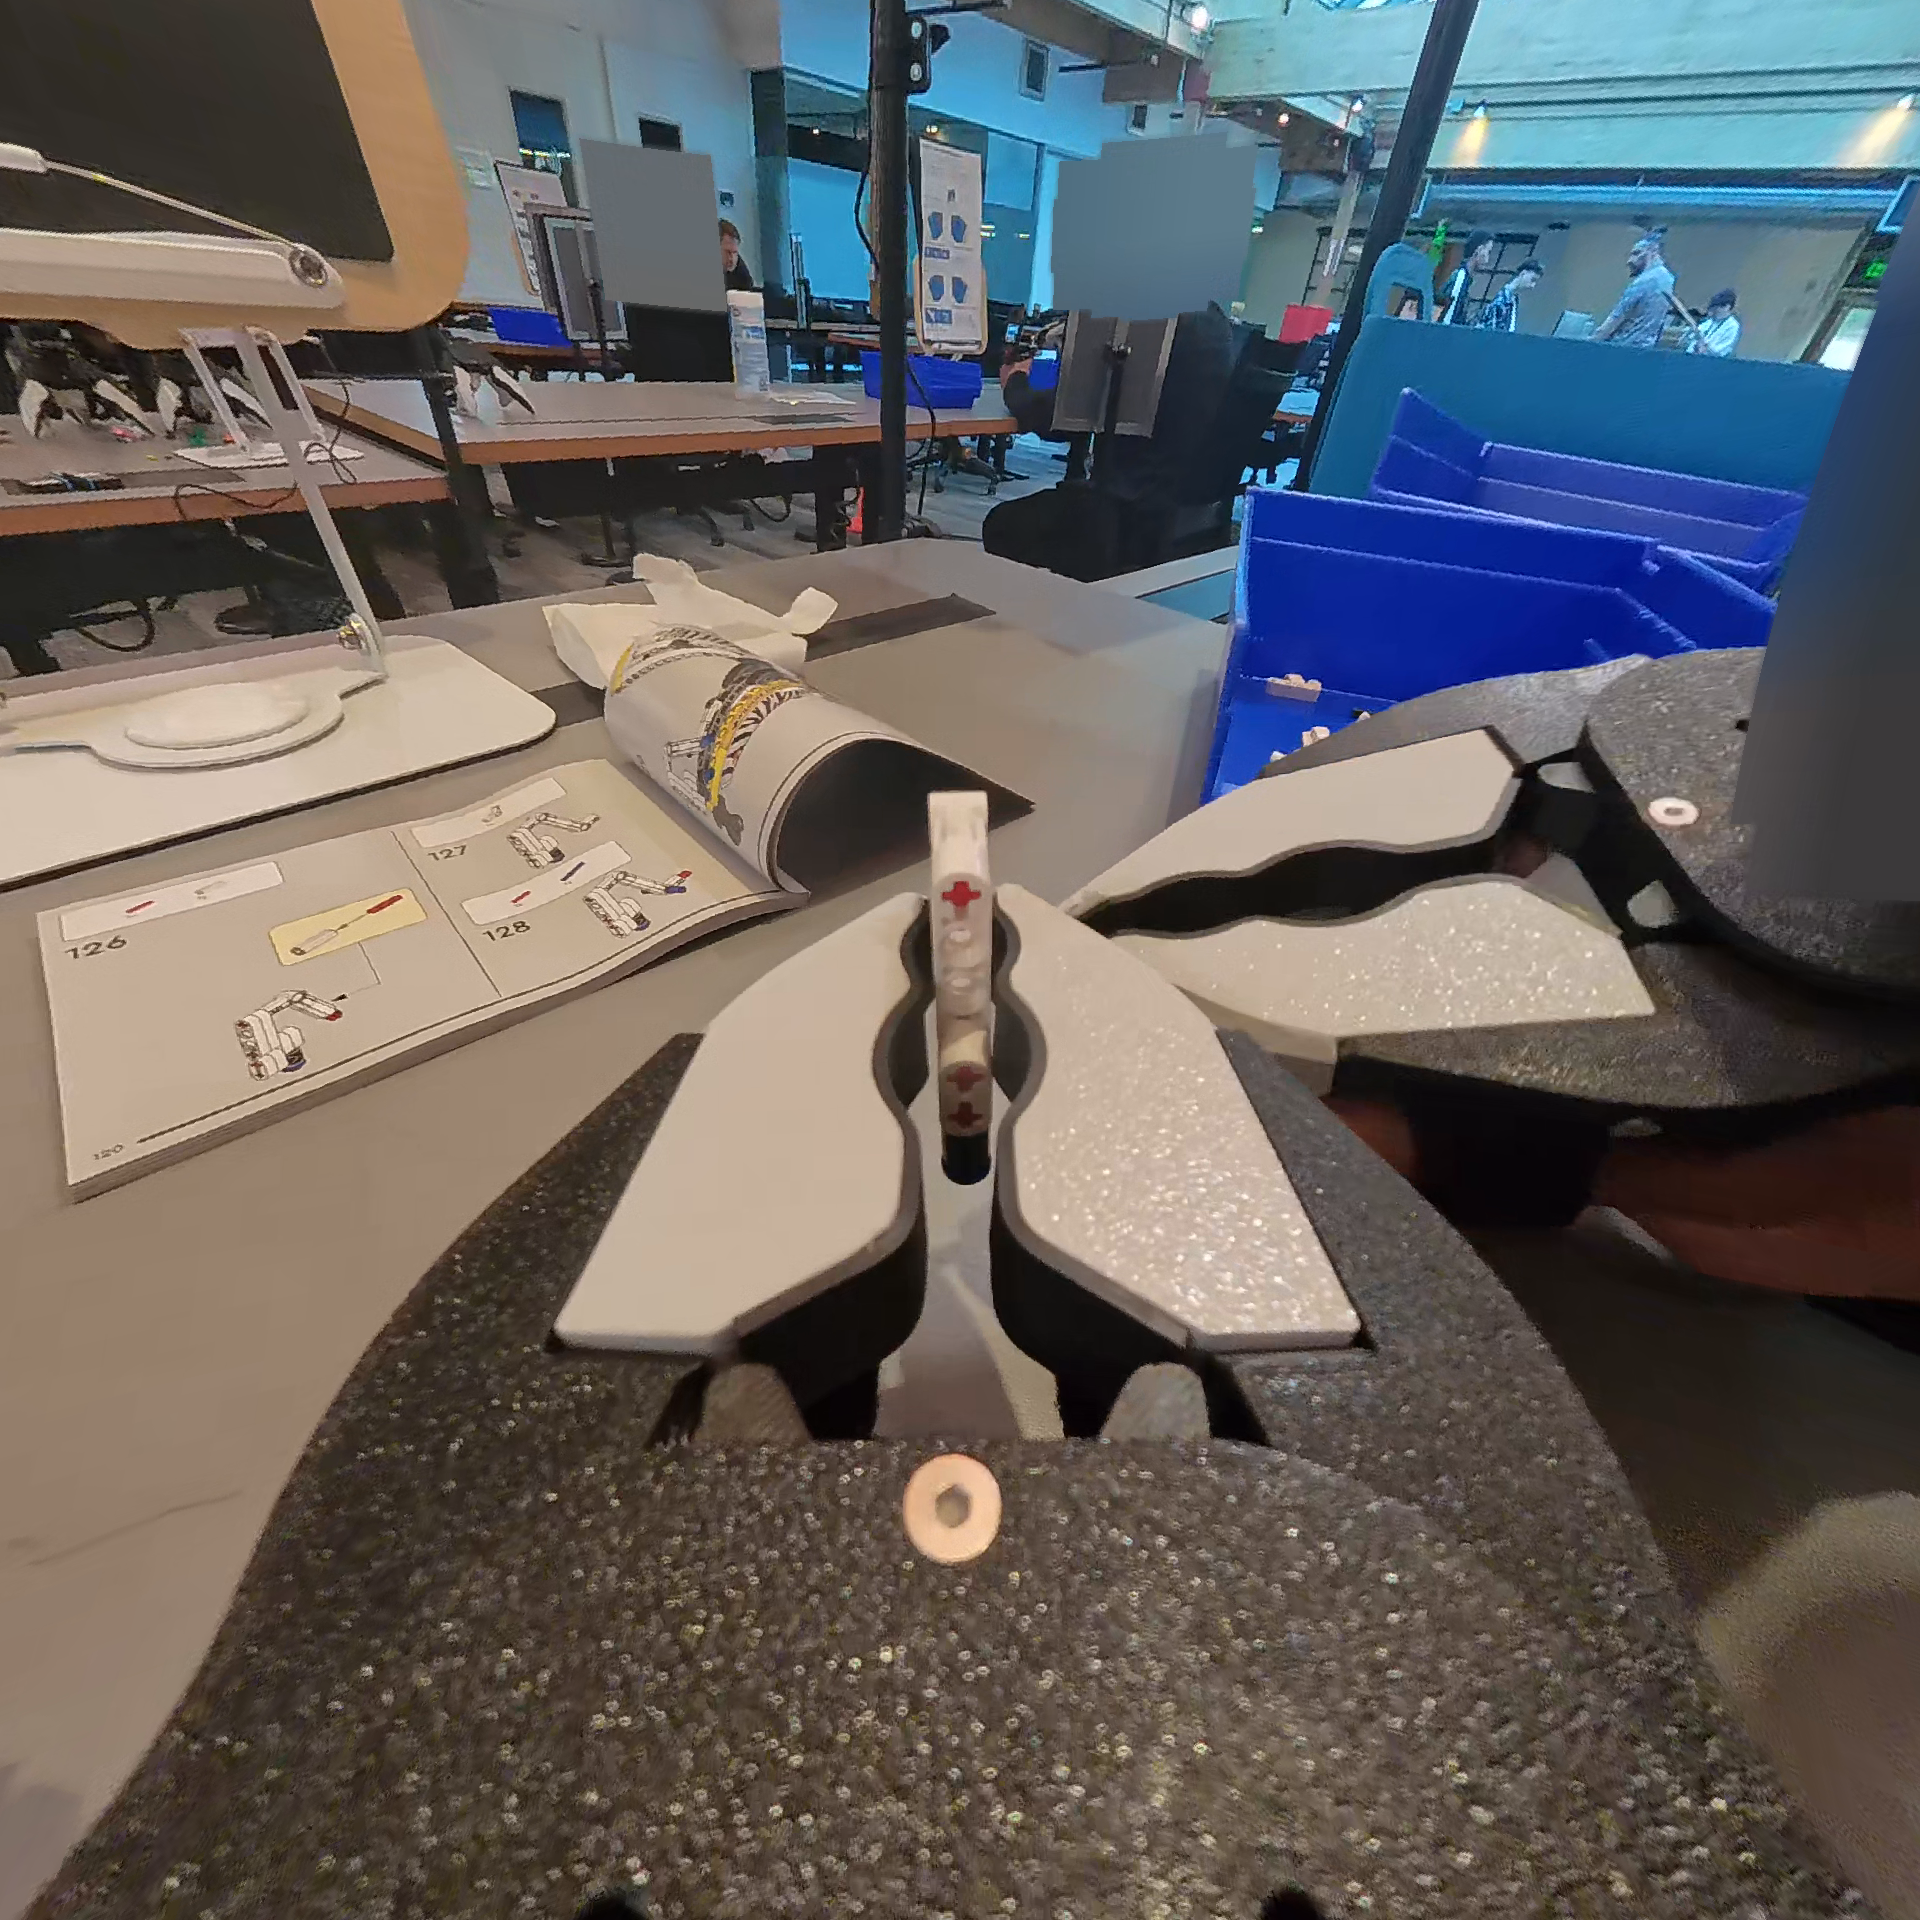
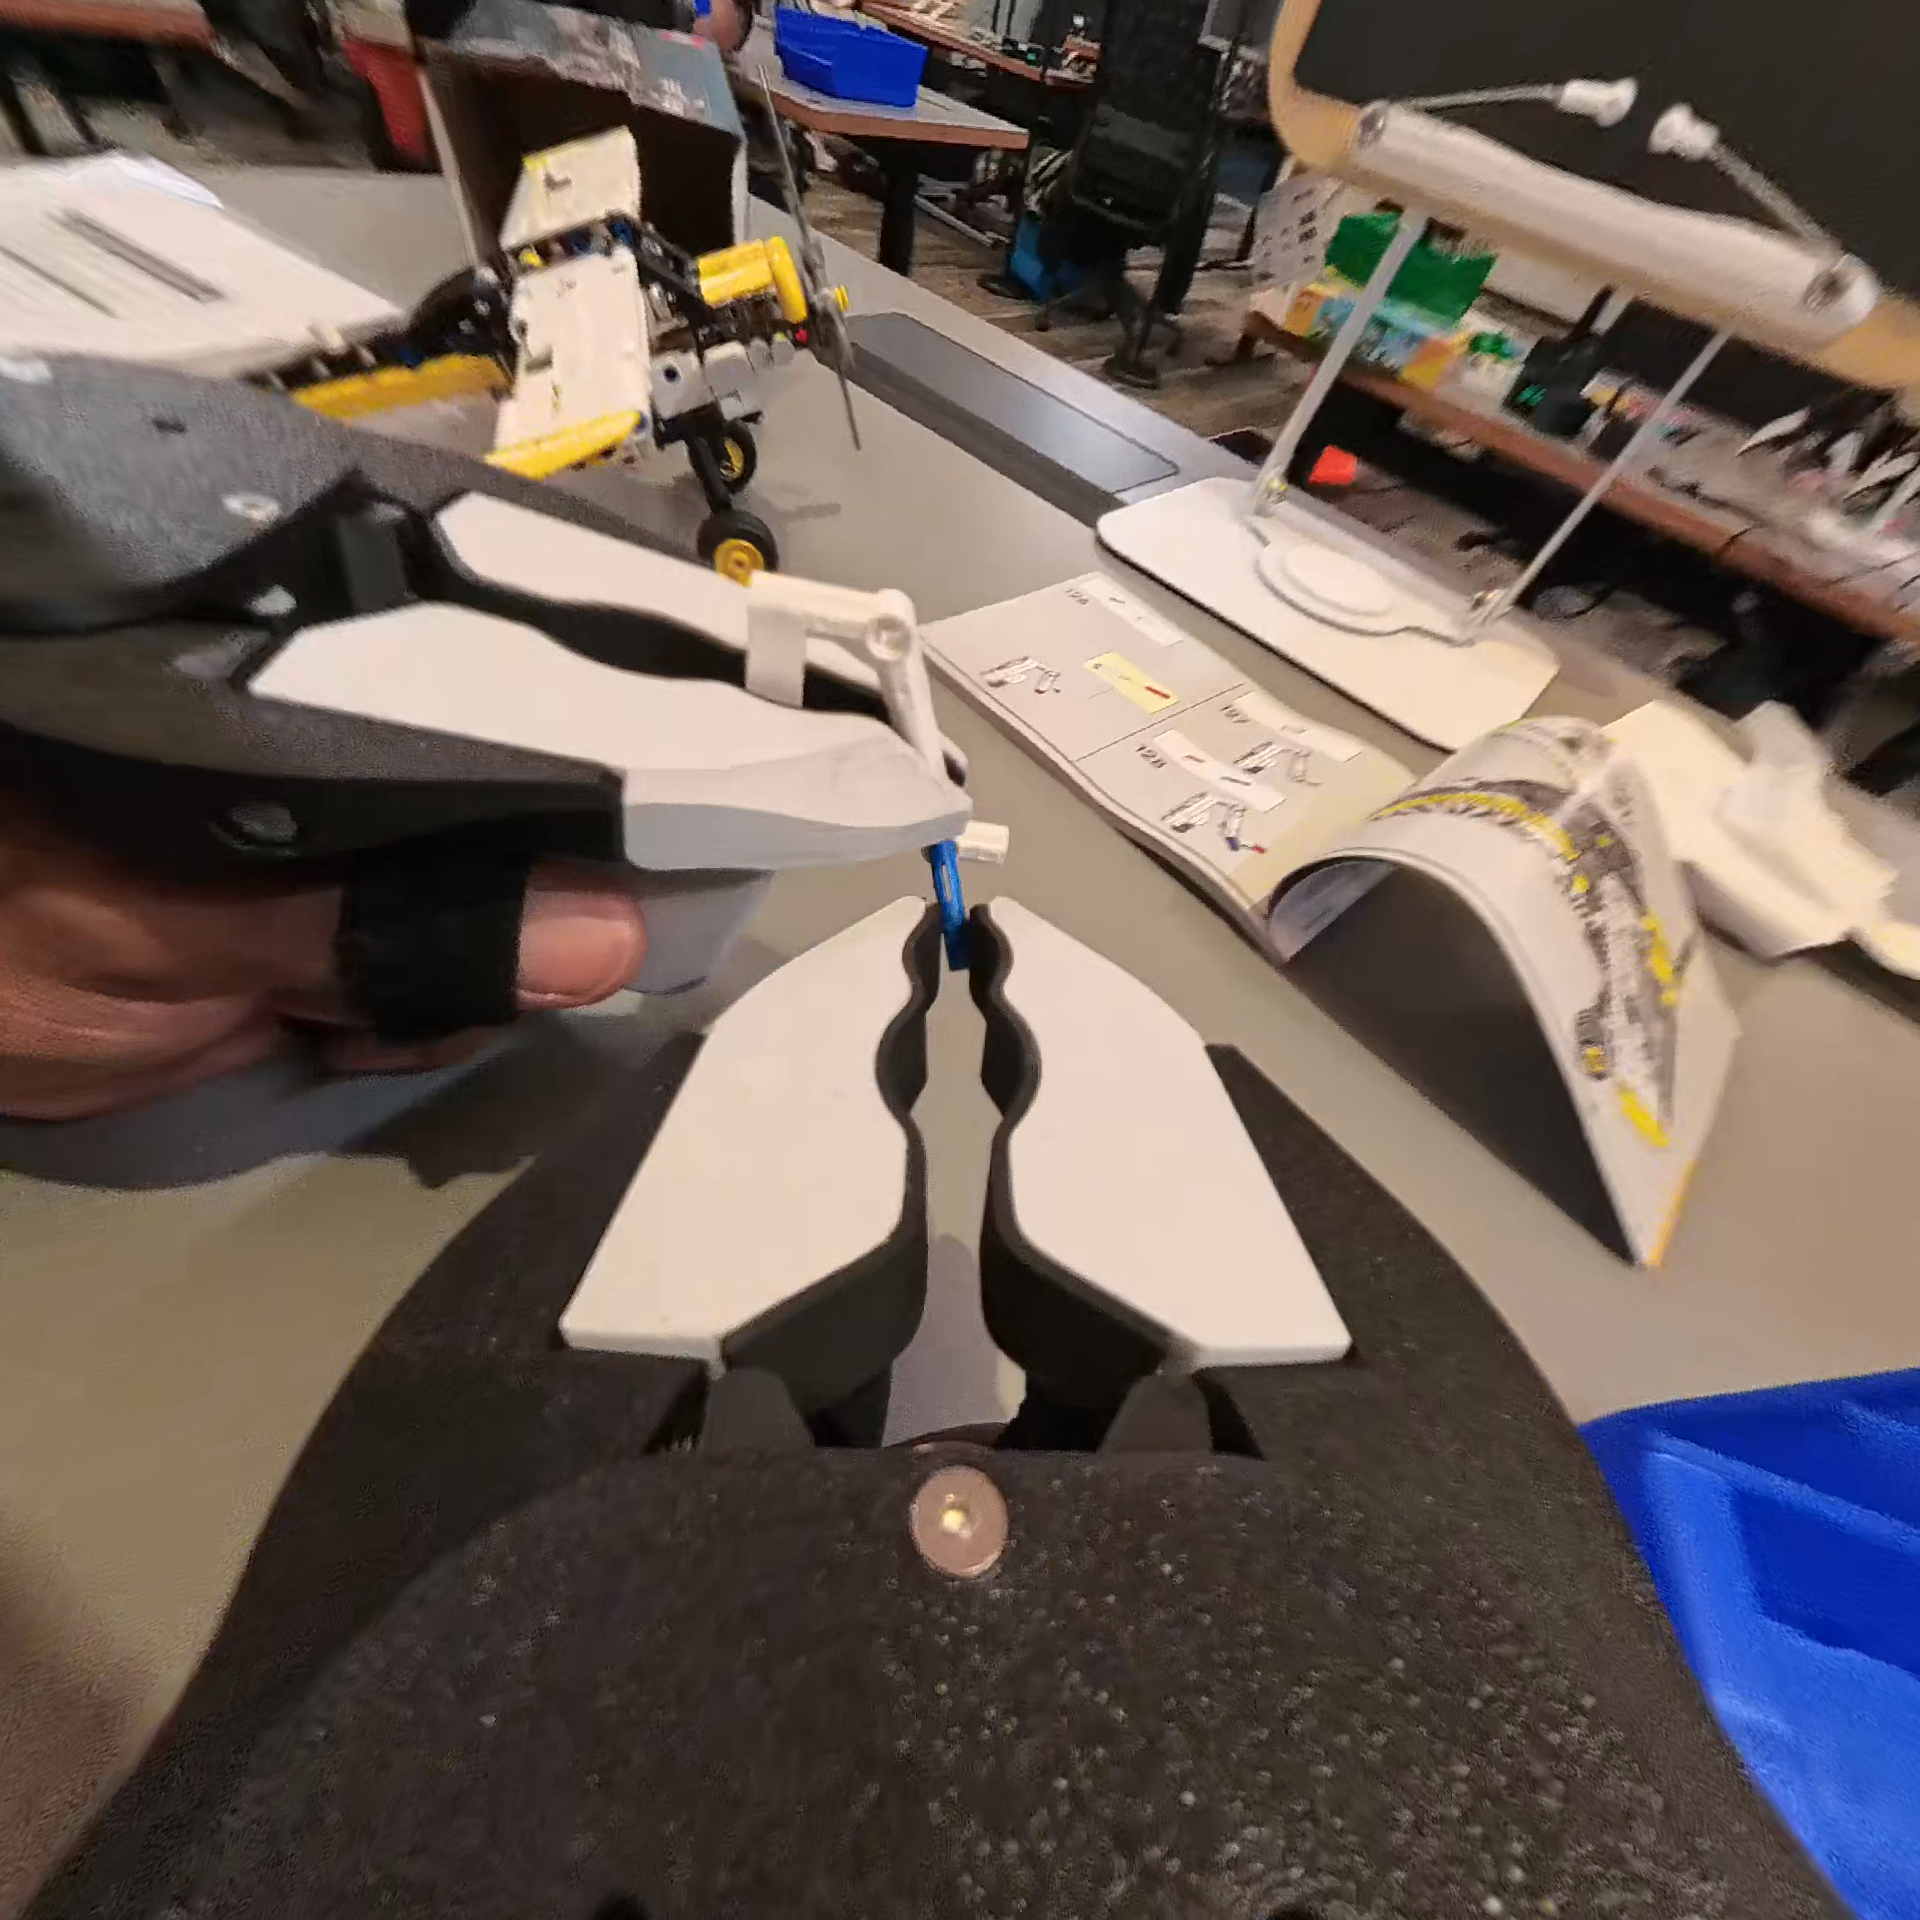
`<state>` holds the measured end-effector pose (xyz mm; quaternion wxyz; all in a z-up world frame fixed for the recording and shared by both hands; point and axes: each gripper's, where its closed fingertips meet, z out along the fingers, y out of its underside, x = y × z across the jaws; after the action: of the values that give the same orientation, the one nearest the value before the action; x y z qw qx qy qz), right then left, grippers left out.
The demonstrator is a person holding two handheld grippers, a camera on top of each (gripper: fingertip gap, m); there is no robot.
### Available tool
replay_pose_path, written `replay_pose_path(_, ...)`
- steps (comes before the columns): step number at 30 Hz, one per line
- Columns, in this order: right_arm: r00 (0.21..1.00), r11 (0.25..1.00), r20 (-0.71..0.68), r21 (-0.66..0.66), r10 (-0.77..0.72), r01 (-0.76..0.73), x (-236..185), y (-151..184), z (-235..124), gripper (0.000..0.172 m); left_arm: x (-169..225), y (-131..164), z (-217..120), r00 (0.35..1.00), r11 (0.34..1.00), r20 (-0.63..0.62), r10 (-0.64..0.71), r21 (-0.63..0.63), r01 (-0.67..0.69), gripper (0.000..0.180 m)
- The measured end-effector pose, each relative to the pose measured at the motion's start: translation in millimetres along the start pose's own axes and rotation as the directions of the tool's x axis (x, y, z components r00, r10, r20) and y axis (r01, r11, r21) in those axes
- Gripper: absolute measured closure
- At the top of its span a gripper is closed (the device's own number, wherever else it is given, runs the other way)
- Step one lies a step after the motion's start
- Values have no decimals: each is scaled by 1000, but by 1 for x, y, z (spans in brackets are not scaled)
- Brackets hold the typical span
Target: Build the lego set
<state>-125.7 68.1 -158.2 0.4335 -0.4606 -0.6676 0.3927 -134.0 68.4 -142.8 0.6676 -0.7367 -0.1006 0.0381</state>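
My left gripper (image 1: 961, 906) is shut on a white holed beam assembly (image 1: 961, 935) with red cross pins, held upright above the grey table (image 1: 1091, 675). In the right wrist view the left gripper (image 2: 940, 795) comes in from the left, and the white bent beam (image 2: 894, 665) sticks out past its tips. My right gripper (image 2: 956, 920) is shut on a small blue pin (image 2: 948, 904). The pin's top end reaches a short white piece (image 2: 985, 840) under the left gripper's tip. The right gripper (image 1: 1086, 914) also shows in the left wrist view, its tips close beside the beam.
An open instruction booklet (image 1: 312, 956) lies on the table, left of the grippers. A blue divided bin (image 1: 1455, 623) with small parts stands at the right. A white and yellow brick aeroplane model (image 2: 582, 343) stands farther back. A white stand base (image 2: 1320, 592) and crumpled tissue (image 1: 717, 613) lie nearby. My two grippers' fingertips are within a few centimetres of each other.
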Motion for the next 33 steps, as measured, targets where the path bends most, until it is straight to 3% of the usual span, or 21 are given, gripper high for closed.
replay_pose_path(5, 978, 982, -94, -7, -187, 187, 1, -1, -2, 167, 0, 1, 1, 999, 999, -29, -41, -11, 41, 173)
replay_pose_path(9, 962, 969, -114, -4, -248, 249, 1, -1, -2, 167, -2, 6, 2, 994, 994, -55, -96, -48, 93, 173)
replay_pose_path(16, 976, 974, -60, 66, -211, 215, -4, -8, -6, 172, 2, 8, 1, 986, 989, -102, -134, -78, 126, 173)
replay_pose_path(25, 995, 995, 20, 15, -94, 94, 10, 10, -6, 172, -25, 4, -14, 964, 966, -74, -257, -46, 254, 173)
replay_pose_path(30, 992, 994, 62, -23, -108, 110, 1, 19, -1, 172, -30, -10, -30, 919, 931, -170, -356, 15, 364, 173)
replay_pose_path(33, 989, 992, 94, -51, -113, 118, -4, 24, 1, 172, -28, -16, -40, 910, 933, -219, -352, -1, 361, 173)
